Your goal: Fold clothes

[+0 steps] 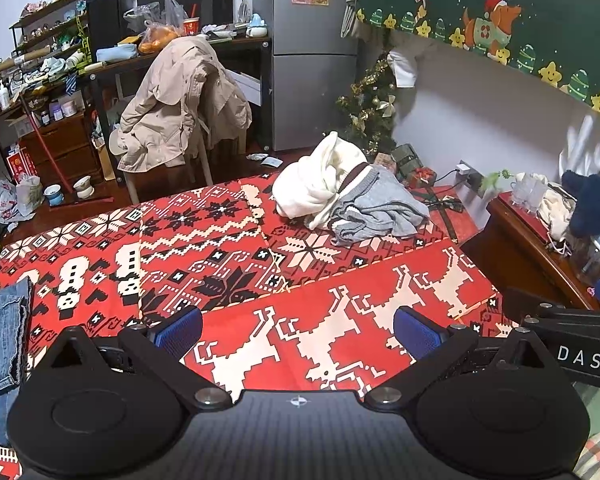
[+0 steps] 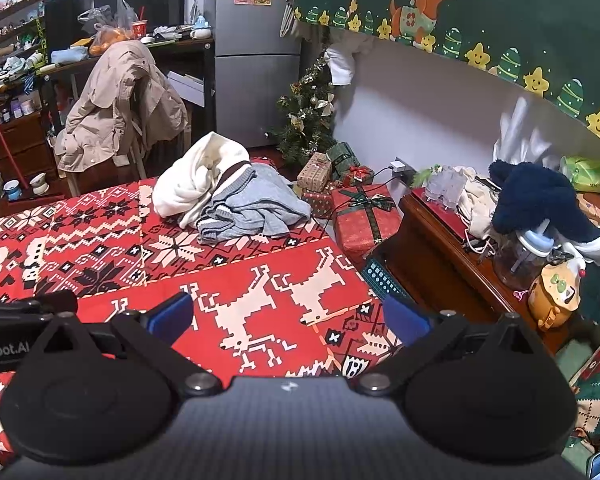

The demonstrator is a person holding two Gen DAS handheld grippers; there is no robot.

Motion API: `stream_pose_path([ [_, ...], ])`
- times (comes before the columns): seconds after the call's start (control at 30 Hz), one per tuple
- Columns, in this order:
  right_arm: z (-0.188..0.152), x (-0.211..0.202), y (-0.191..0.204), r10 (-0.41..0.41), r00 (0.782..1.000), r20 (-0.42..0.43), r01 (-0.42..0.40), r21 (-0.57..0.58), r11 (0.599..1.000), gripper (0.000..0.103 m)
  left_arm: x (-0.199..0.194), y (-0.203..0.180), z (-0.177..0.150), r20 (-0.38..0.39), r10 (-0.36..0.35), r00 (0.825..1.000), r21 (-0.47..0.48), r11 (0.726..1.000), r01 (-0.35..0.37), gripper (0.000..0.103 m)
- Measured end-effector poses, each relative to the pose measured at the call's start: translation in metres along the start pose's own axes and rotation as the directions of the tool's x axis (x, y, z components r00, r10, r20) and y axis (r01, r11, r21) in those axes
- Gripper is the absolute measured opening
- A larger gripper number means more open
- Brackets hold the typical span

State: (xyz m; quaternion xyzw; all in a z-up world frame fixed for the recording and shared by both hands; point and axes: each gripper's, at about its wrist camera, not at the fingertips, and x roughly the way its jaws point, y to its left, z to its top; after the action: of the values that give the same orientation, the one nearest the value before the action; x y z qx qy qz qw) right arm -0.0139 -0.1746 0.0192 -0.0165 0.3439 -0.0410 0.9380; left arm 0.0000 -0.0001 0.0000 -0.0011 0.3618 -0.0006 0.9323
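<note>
Both grippers hovered empty over the bed, side by side. Left gripper (image 1: 298,332) had its fingers spread wide with nothing between the blue pads (image 1: 180,330); right gripper (image 2: 288,318) was the same, fingers released, only bedspread showing between them. In the left wrist view the right gripper's black body edged in at the far right; in the right wrist view the left gripper's body edged in at the far left.

Step, as a judgement: between garments, with a pick-up due next. No cloth was in hand.

The unfolded pile sat at the far side of the bed, well apart from both grippers: a cream fleece garment (image 1: 316,176), thick, soft and bunched into a hump, and touching it on the right a grey knit sweater (image 1: 380,210) with dark-and-white striped ribbed trim, crumpled flat and partly overlapped by the fleece. Denim jeans (image 1: 0,340), stiff and faded blue, lay at the left edge of the bed in the left wrist view; they looked flattened, but whether fully folded I could not tell.

The bedspread (image 1: 340,320) was red woven cloth with white and black reindeer, snowflake and snowman motifs, mostly flat with one diagonal seam or fold line.

The next move probably called for a reach forward to the pile, pinching one layer of the grey sweater at hem or shoulder, and dragging it onto the open reindeer patch to spread it. Risk: the fleece was tangled over the sweater, so both might come together.

A beige jacket (image 1: 180,108) hung over a chair beyond the bed, not part of the pile.
</note>
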Motion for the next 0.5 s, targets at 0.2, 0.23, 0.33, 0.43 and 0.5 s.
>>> stream_pose_path([
  [0.2, 0.0, 0.0, -0.002, 0.002, 1.0, 0.001, -0.002, -0.002, 1.0, 0.102, -0.001, 0.002, -0.003, 0.03, -0.022, 0.999, -0.026, 0.999, 0.023, 0.103],
  [0.23, 0.0, 0.0, 0.0, 0.001, 1.0, 0.001, -0.001, -0.004, 1.0, 0.102, -0.002, 0.0, -0.004, 0.03, -0.016, 0.999, -0.019, 1.0, 0.016, 0.103],
  [0.33, 0.0, -0.001, 0.0, 0.0, 1.0, 0.001, 0.0, -0.007, 1.0, 0.102, -0.006, 0.005, -0.002, 0.016, -0.018, 1.0, -0.018, 1.0, 0.018, 0.103],
  [0.43, 0.0, -0.001, 0.001, -0.002, 1.0, -0.001, 0.002, -0.008, 1.0, 0.102, -0.004, 0.003, -0.002, 0.011, -0.014, 1.0, -0.012, 1.0, 0.014, 0.103],
  [0.5, 0.0, -0.001, 0.001, -0.002, 1.0, -0.001, 0.002, -0.008, 1.0, 0.102, -0.003, 0.002, -0.003, 0.011, -0.013, 1.0, -0.008, 1.0, 0.013, 0.103],
])
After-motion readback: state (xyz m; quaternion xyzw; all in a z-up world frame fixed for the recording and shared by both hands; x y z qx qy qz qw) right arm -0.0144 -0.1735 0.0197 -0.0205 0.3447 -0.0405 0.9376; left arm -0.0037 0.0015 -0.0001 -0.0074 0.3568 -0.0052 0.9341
